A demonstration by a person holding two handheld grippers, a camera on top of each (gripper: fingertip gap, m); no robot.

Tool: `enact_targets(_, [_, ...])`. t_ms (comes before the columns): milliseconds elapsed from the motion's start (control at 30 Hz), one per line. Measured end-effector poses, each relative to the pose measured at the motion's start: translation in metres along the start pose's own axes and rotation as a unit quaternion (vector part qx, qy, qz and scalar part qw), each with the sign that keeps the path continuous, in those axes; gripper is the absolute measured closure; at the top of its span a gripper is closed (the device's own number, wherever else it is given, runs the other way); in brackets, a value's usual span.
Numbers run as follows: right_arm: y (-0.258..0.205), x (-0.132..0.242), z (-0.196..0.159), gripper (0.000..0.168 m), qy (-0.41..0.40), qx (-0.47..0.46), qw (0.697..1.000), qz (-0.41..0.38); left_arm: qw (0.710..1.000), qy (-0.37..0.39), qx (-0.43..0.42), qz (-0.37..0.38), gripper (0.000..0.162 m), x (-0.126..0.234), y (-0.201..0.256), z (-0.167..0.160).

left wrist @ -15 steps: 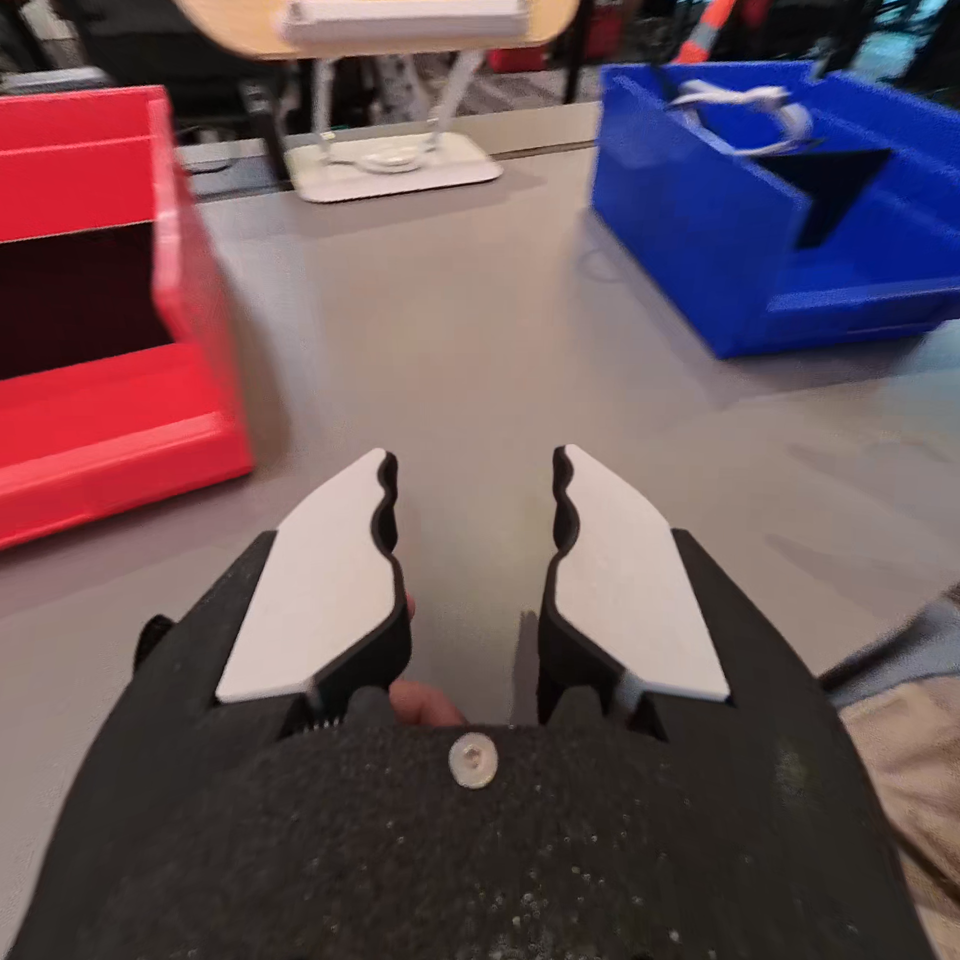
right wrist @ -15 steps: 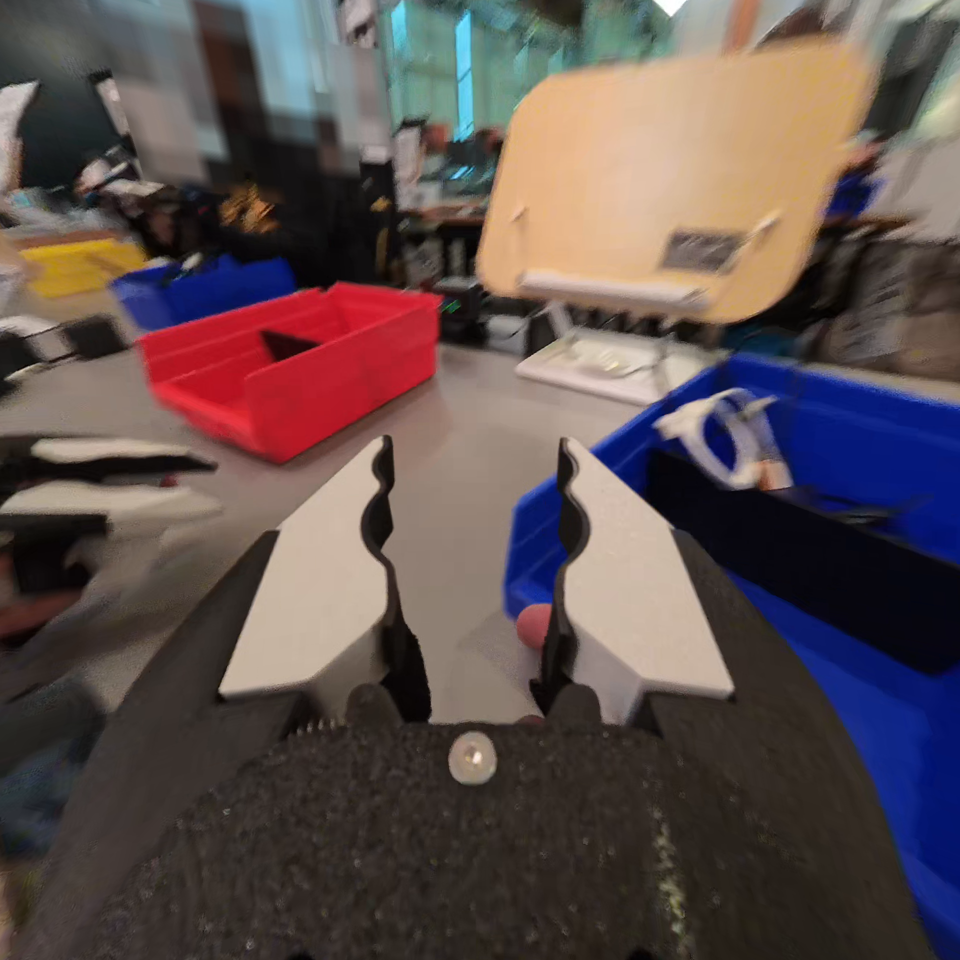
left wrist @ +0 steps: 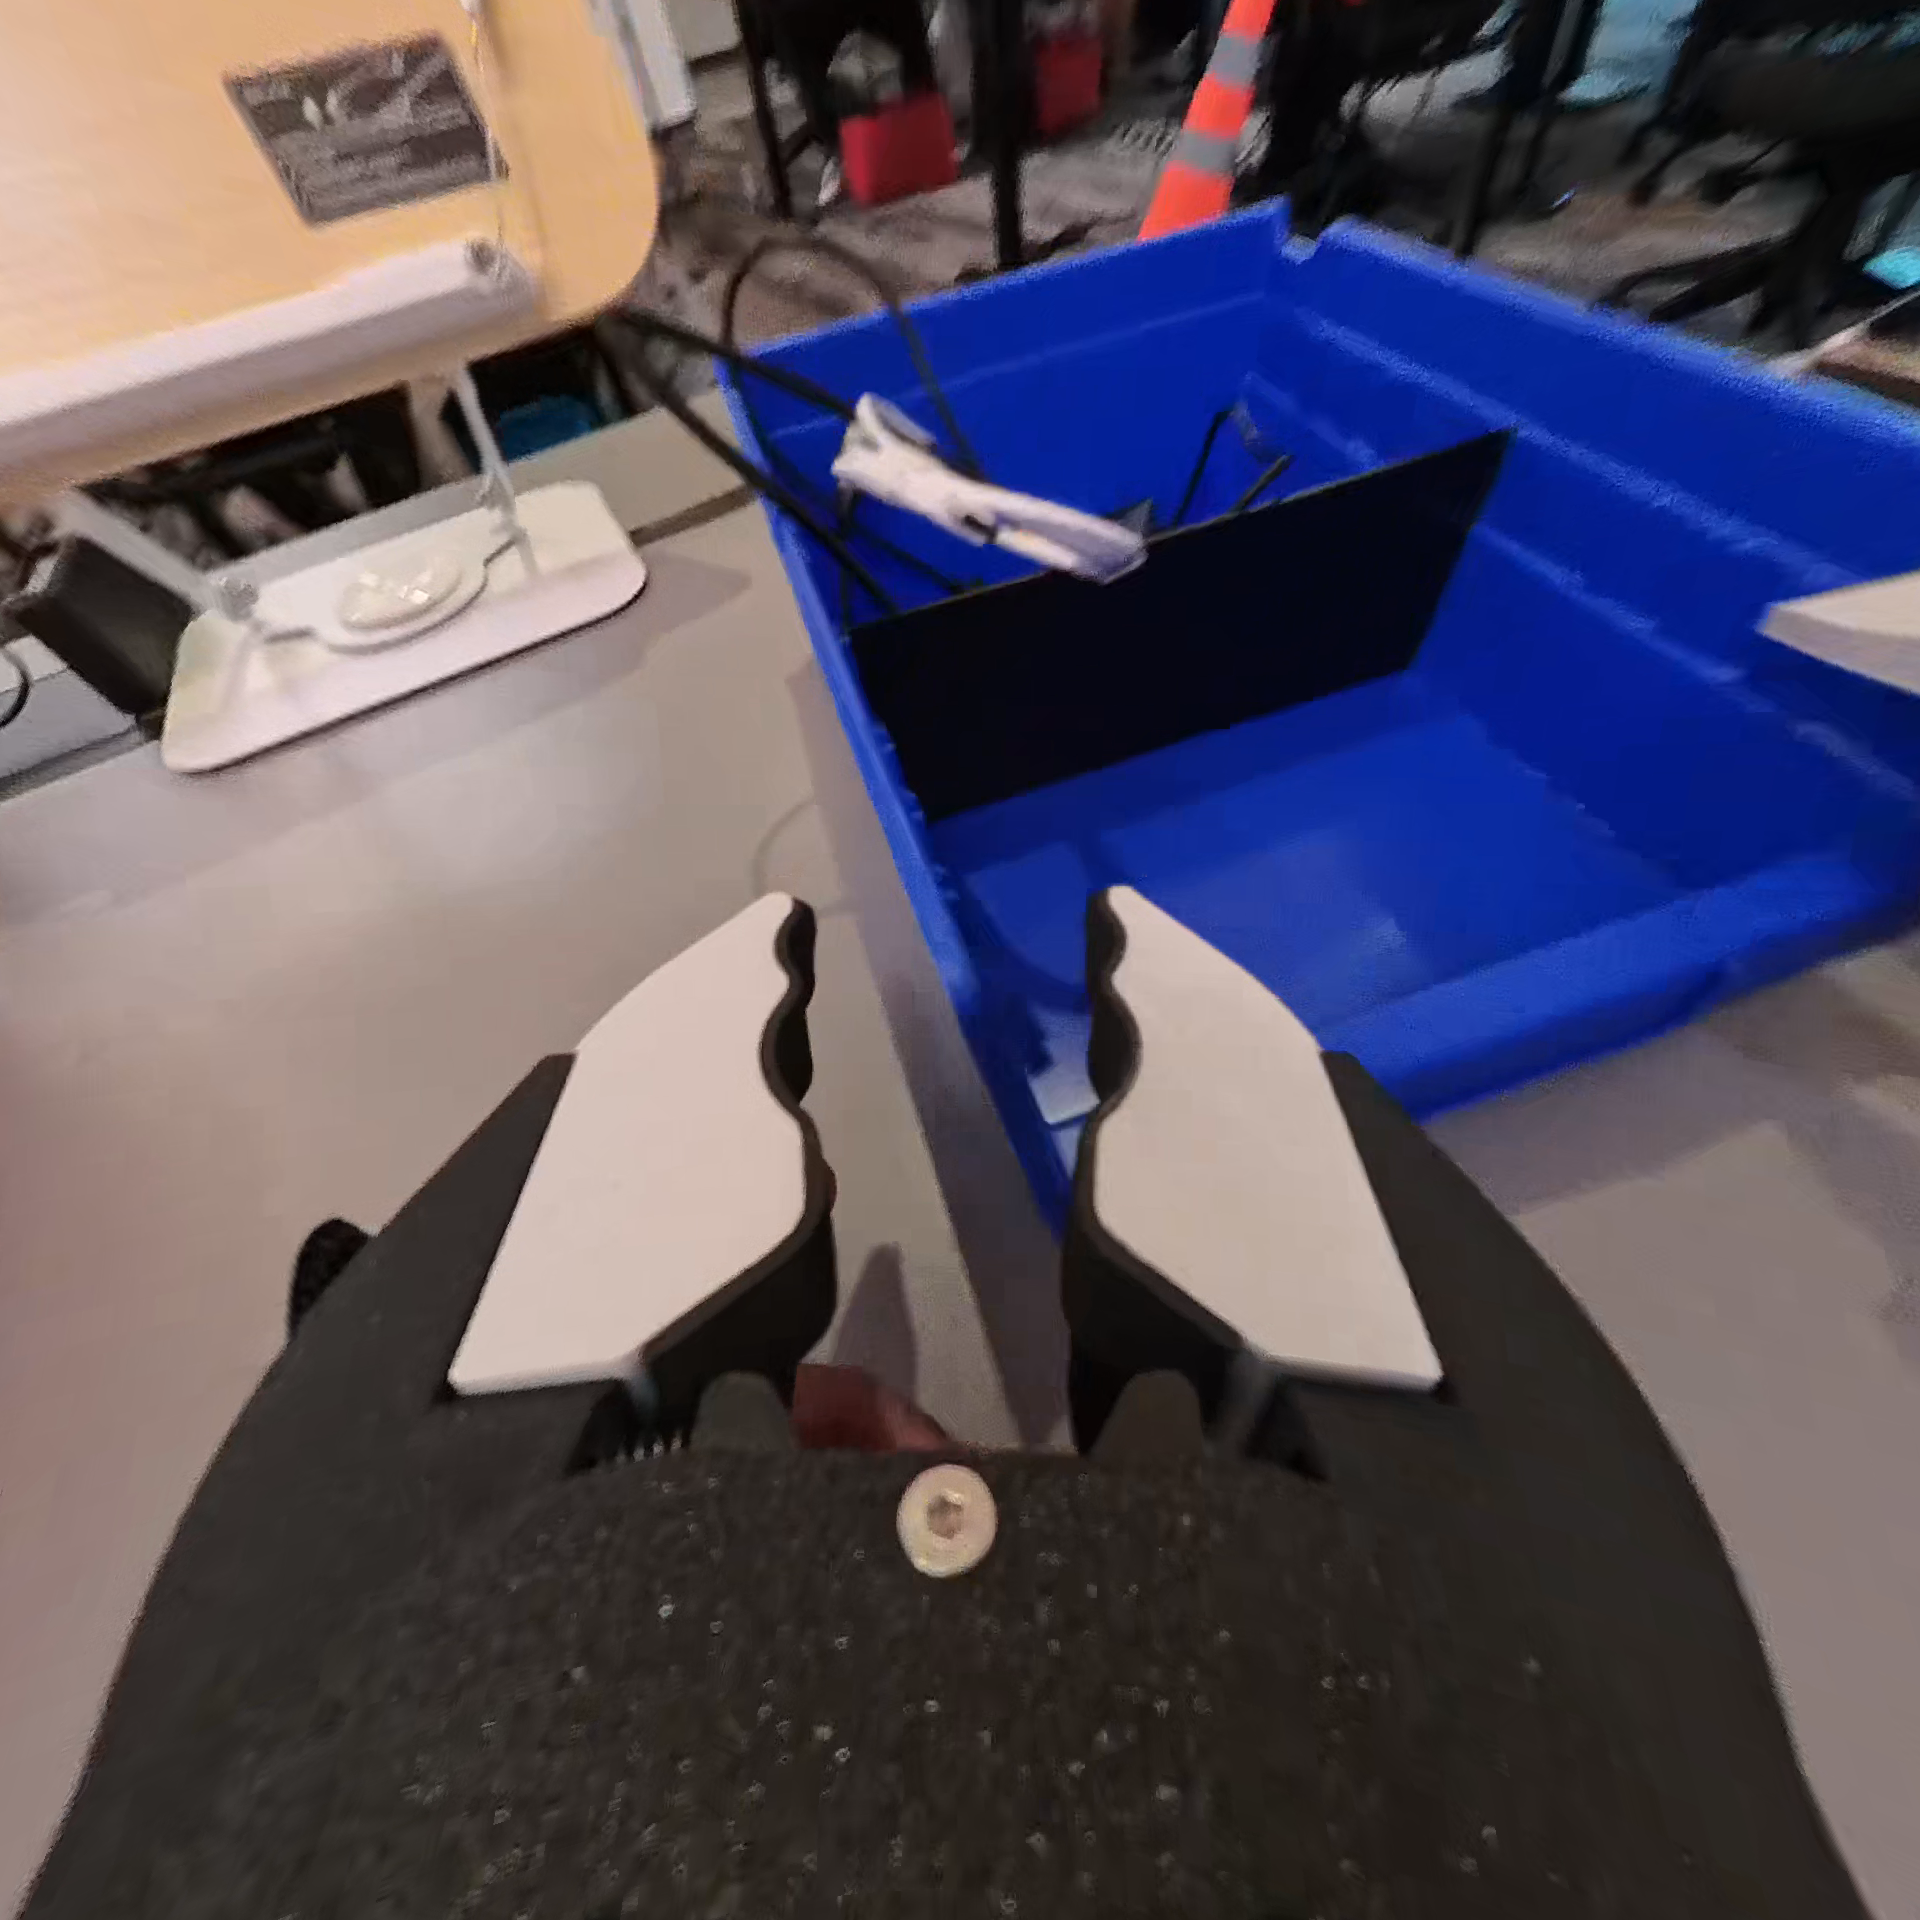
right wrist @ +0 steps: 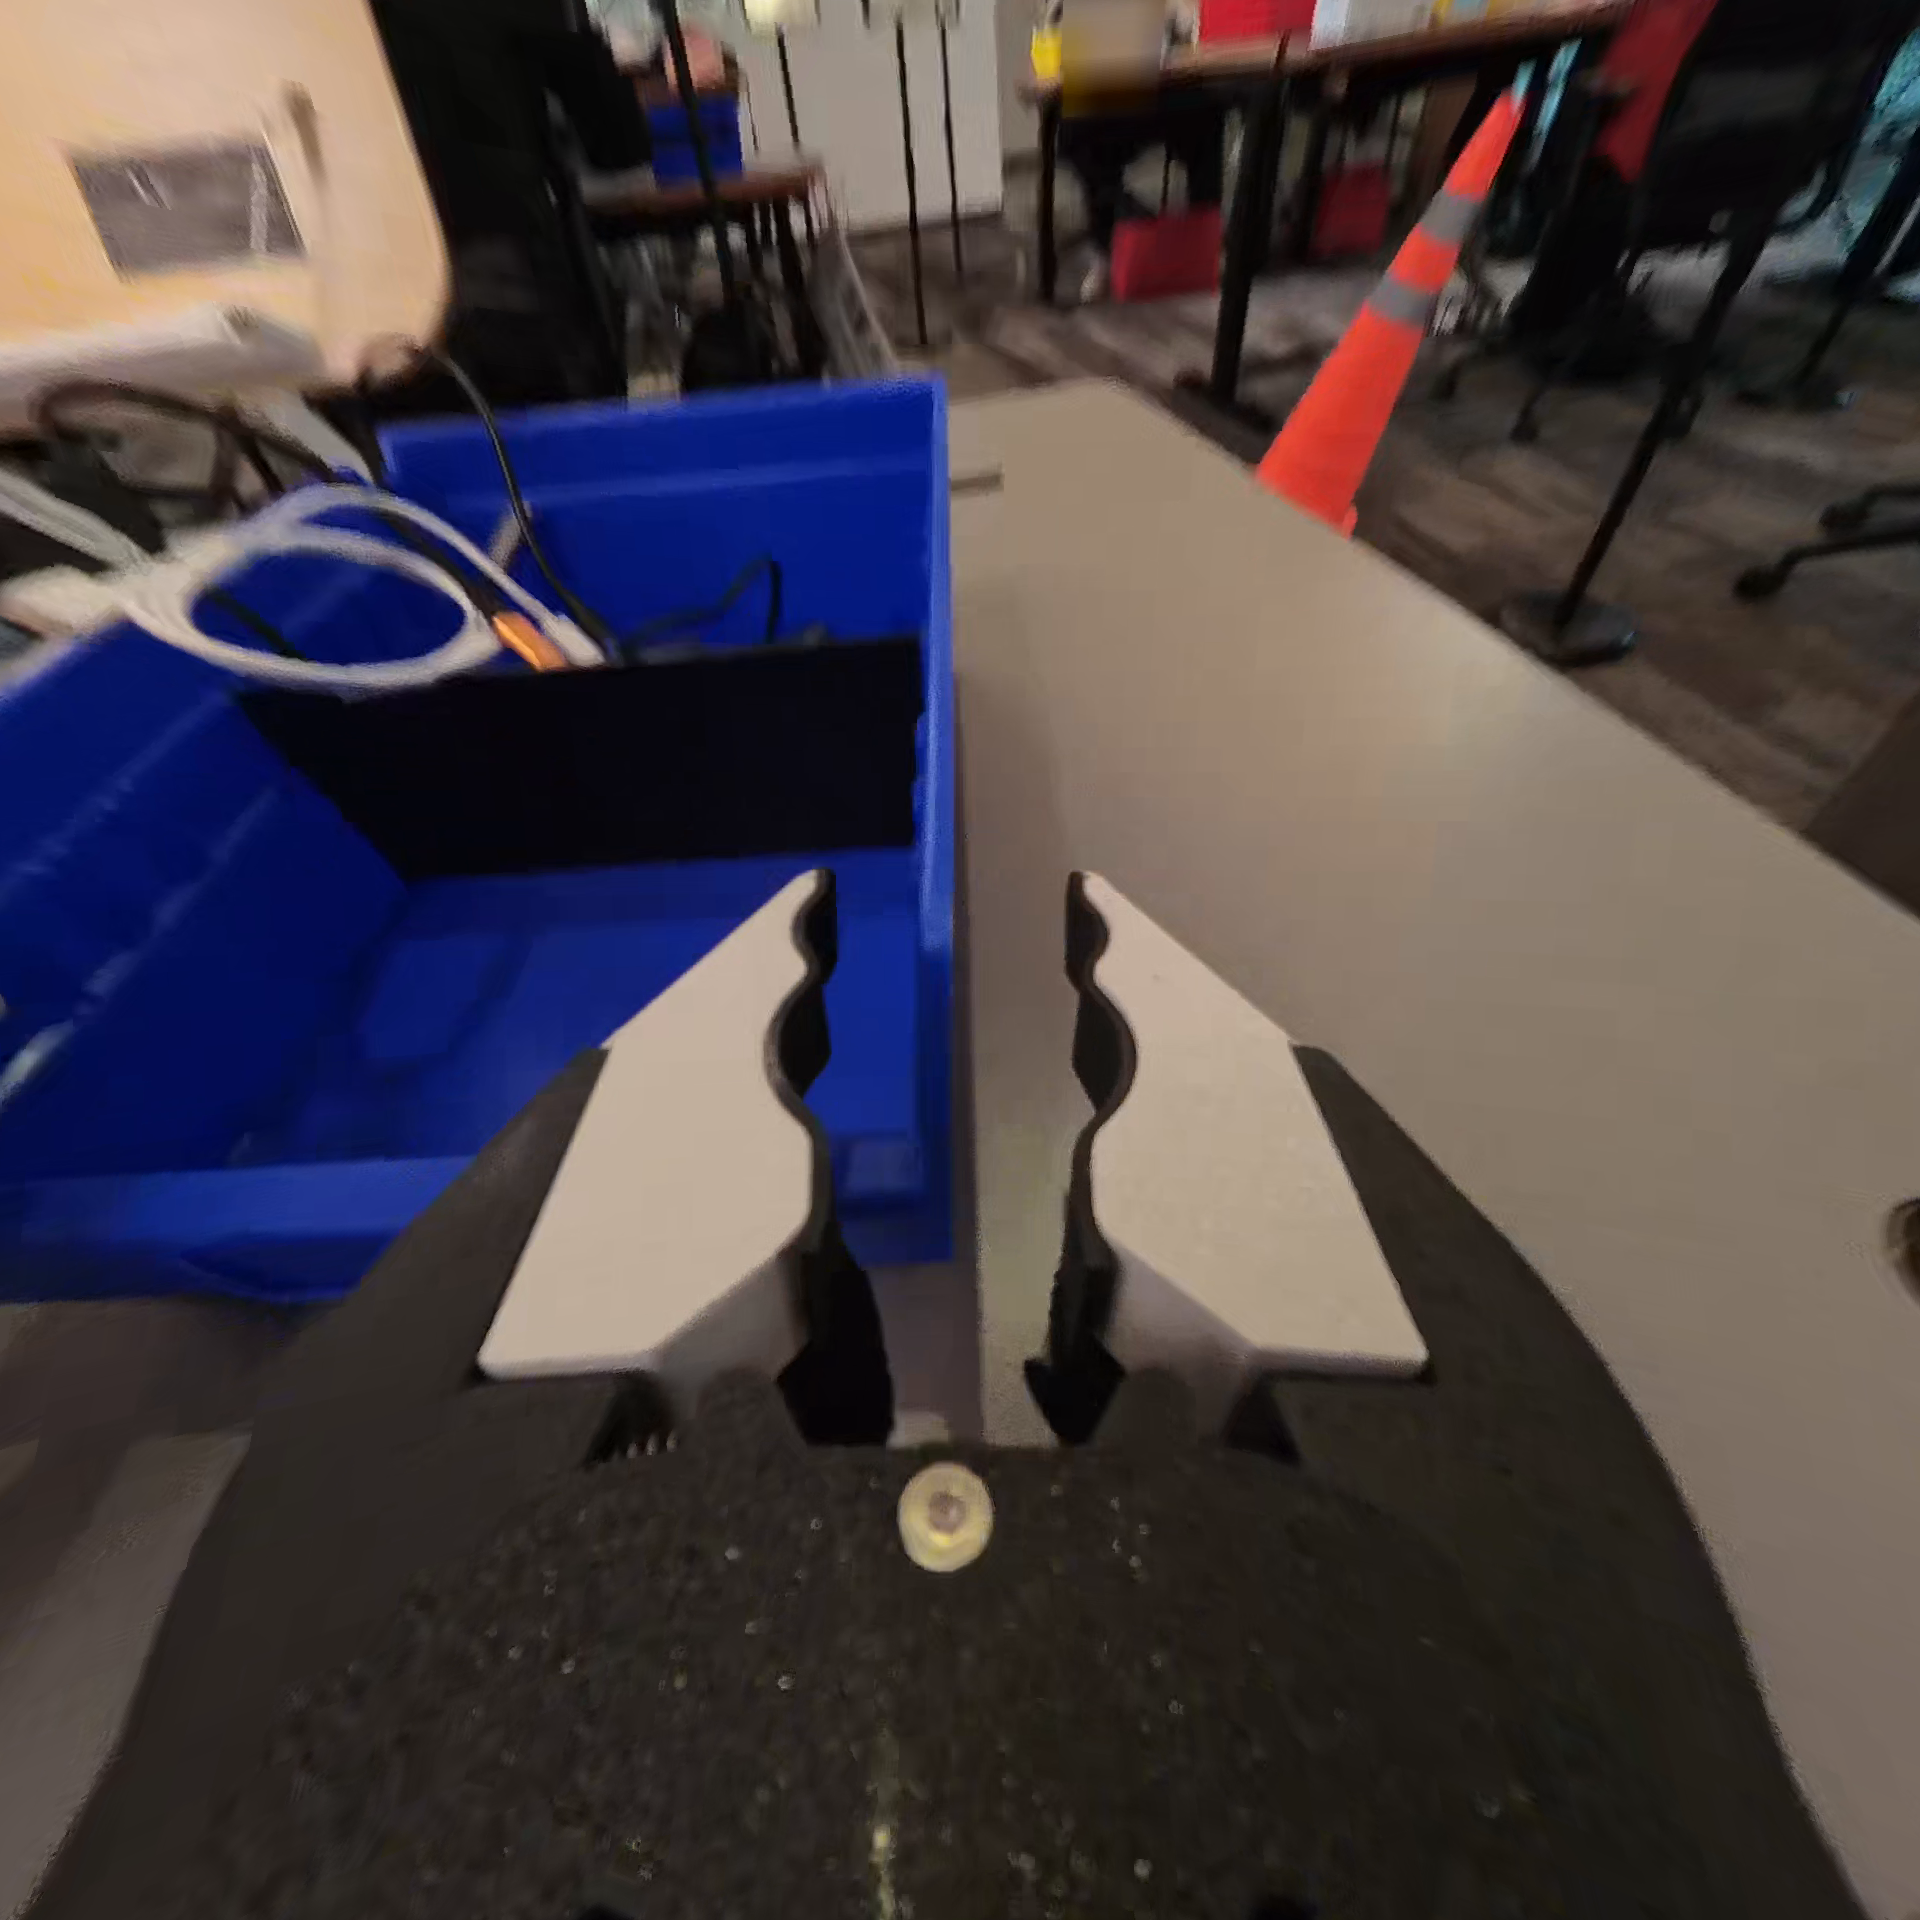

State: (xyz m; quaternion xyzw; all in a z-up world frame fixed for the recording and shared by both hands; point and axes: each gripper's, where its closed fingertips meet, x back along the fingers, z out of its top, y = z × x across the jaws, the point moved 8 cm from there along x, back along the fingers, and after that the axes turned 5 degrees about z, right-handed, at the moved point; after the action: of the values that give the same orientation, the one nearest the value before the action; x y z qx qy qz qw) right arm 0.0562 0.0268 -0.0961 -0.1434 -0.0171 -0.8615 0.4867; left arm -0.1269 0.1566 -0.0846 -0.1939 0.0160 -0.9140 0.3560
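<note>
A blue bin (left wrist: 1558, 499) stands on the grey table (left wrist: 416, 935), split by a black divider (left wrist: 1164, 665). Its far compartment holds black cables and a white bundled cable (left wrist: 977, 509). My left gripper (left wrist: 948, 914) is open and empty, above the bin's near left corner. In the right wrist view the same blue bin (right wrist: 675, 488) sits at the left with a white cable loop (right wrist: 332, 613) behind its divider (right wrist: 623, 748). My right gripper (right wrist: 951, 888) is open and empty, over the bin's right wall. The right gripper's fingertip (left wrist: 1849, 634) shows at the left wrist view's right edge.
A wooden board on a white stand (left wrist: 395, 613) rises at the back left of the table. An orange traffic cone (right wrist: 1392, 312) stands on the floor beyond the table's far right edge, among chairs and table legs. Bare grey table (right wrist: 1351, 831) lies right of the bin.
Both grippers have swung to the right and closer to the blue bin. The red bin has left both views. Both grippers stay open.
</note>
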Motion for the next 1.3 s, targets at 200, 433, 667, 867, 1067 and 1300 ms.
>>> enact_targets(200, [-0.003, -0.002, -0.008, 0.166, -0.024, -0.001, 0.999, 0.027, 0.999, -0.028, 0.011, -0.015, 0.154, -0.012, -0.002, -0.005])
enact_targets(433, [-0.036, 0.012, -0.002, 0.167, -0.004, 0.068, 0.998, 0.008, 1.0, 0.002, 0.027, 0.006, 0.156, 0.012, -0.023, -0.015])
enact_targets(667, [-0.102, 0.005, 0.005, 0.167, 0.036, 0.074, 0.994, 0.072, 0.996, 0.03, 0.027, 0.082, 0.157, 0.047, -0.082, -0.016])
enact_targets(867, [-0.158, -0.013, -0.002, 0.167, 0.019, 0.053, 0.992, 0.115, 0.989, 0.006, 0.033, 0.141, 0.157, 0.066, -0.129, -0.032])
enact_targets(1067, [-0.193, -0.034, -0.015, 0.167, -0.028, 0.066, 0.988, 0.138, 0.988, -0.03, 0.061, 0.136, 0.157, 0.062, -0.165, -0.051])
enact_targets(1300, [-0.198, -0.044, -0.015, 0.16, -0.037, 0.092, 0.978, 0.182, 0.993, -0.028, 0.092, 0.068, 0.116, 0.07, -0.172, -0.052])
